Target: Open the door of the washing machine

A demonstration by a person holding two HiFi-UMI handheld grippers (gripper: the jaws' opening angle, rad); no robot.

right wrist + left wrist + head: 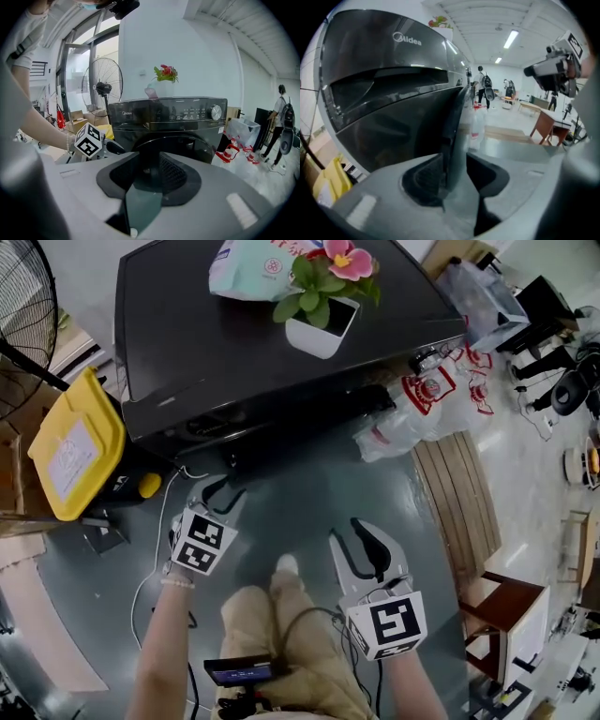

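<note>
2 grippers hang low in the head view. The left gripper [223, 489], at lower left, has its fingers spread wide. In its own view the dark rim of the door [457, 117] stands in the gap, and no pad clearly presses on it. The right gripper [354, 538], at lower right, holds its fingers partly apart with nothing between them. Beyond both, the black washing machine [234, 343] fills the upper middle, its door on the front face toward the grippers. A potted plant [319, 310] and a pale bag [246, 268] sit on top.
</note>
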